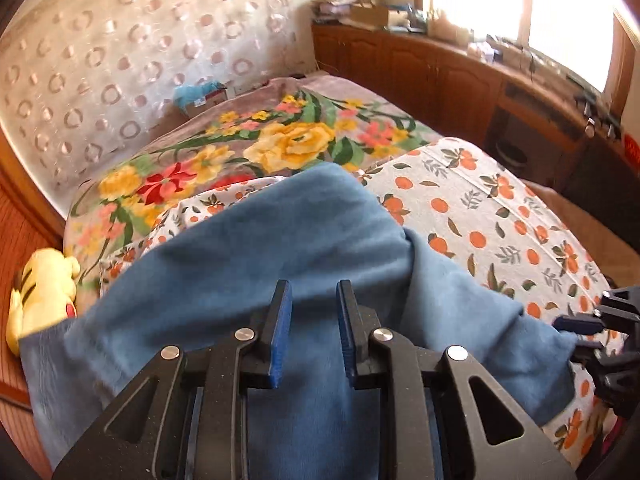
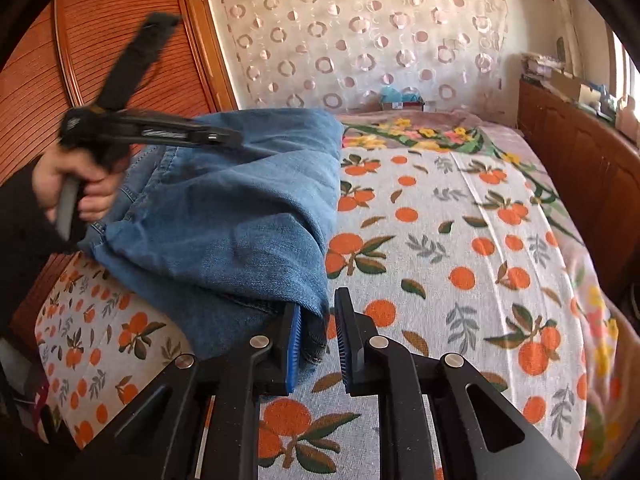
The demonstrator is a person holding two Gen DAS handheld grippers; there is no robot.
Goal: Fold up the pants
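1. One pair of blue denim pants [image 2: 224, 208] lay on the bed.
2. Two grippers were in view: the left gripper [image 1: 312, 300] and the right gripper [image 2: 318, 312], each with two fingers lined with blue pads.
3. One hand [image 2: 76, 184] showed, wrapped round the left gripper's handle.
4. Two covers were spread on the bed: one white sheet printed with oranges [image 2: 460, 248] and one floral blanket [image 1: 248, 144] beyond it.
5. One yellow plush toy [image 1: 44, 284] lay beside the bed.
6. One small box [image 1: 204, 100] stood at the far end of the bed.
7. One patterned curtain [image 2: 360, 40] hung behind.
8. One window [image 1: 520, 4] was visible.
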